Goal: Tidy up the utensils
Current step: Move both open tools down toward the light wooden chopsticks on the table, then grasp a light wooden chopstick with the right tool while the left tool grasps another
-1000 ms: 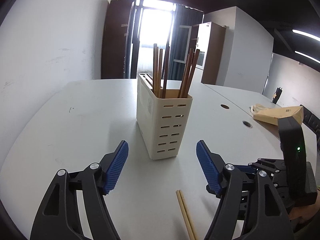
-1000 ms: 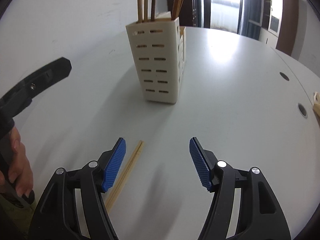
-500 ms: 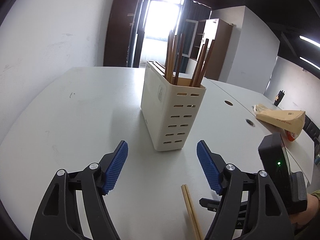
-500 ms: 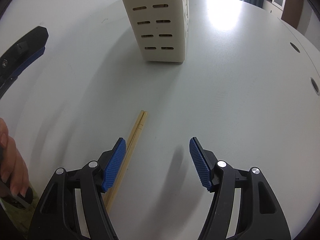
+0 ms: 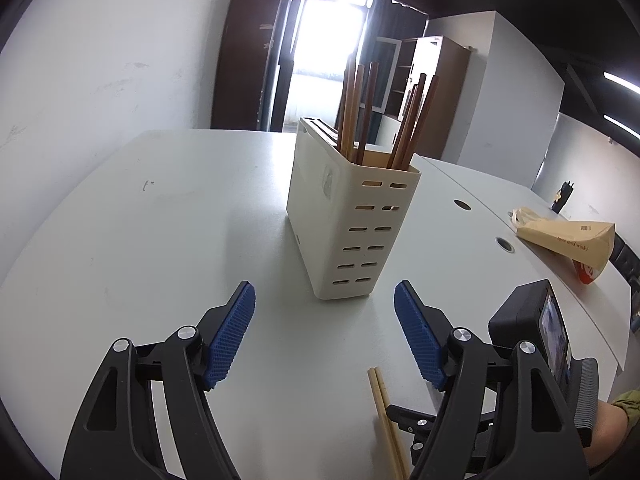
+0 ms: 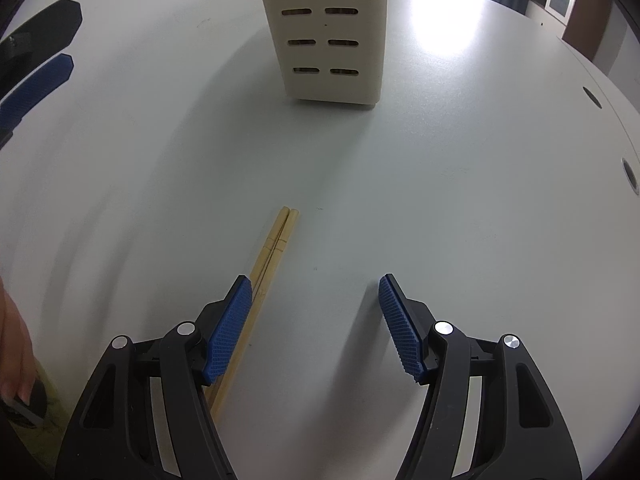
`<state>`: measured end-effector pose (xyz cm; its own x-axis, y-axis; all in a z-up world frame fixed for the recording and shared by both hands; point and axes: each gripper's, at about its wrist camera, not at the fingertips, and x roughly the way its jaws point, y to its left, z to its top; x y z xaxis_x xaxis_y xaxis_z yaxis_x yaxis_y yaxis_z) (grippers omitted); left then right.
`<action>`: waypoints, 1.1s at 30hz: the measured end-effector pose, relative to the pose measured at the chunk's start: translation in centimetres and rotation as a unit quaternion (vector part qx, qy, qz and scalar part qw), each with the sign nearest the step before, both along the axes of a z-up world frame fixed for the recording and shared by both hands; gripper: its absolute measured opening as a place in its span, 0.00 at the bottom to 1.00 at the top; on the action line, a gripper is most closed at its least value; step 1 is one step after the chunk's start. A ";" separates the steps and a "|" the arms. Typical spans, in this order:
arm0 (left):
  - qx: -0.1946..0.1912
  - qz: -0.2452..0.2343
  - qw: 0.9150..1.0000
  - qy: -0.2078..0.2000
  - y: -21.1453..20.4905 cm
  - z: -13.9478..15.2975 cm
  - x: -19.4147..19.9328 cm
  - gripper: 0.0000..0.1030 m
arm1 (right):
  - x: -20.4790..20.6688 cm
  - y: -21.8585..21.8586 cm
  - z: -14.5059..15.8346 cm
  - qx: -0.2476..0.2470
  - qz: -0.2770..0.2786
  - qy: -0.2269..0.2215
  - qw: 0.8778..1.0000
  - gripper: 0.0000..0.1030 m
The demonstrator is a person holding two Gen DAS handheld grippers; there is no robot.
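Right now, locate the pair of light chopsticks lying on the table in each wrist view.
Left wrist: light chopsticks at bottom, right of centre, beside the right jaw.
Right wrist: light chopsticks left of centre, running under the left pad.
Shared landmark: cream utensil holder.

- We see bare table [image 6: 460,208] between the slotted holder [image 6: 332,36] and the pale chopsticks [image 6: 276,248].
- Only the paper bag [image 5: 568,236] stands far right of us.
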<state>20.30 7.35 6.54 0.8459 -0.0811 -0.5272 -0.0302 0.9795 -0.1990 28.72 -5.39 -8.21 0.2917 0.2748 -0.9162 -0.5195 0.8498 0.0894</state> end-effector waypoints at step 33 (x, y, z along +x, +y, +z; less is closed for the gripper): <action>0.001 -0.032 0.995 0.092 -1.1 -2.8 1.7 0.62 | -1.0 1.5 -0.1 -0.039 0.002 -0.015 0.999 0.39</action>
<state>22.05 6.28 3.73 0.7287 -0.1304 -0.6723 -0.0031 0.9810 -0.1937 27.76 -3.89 -8.35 0.3191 0.2038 -0.9256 -0.5245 0.8514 0.0066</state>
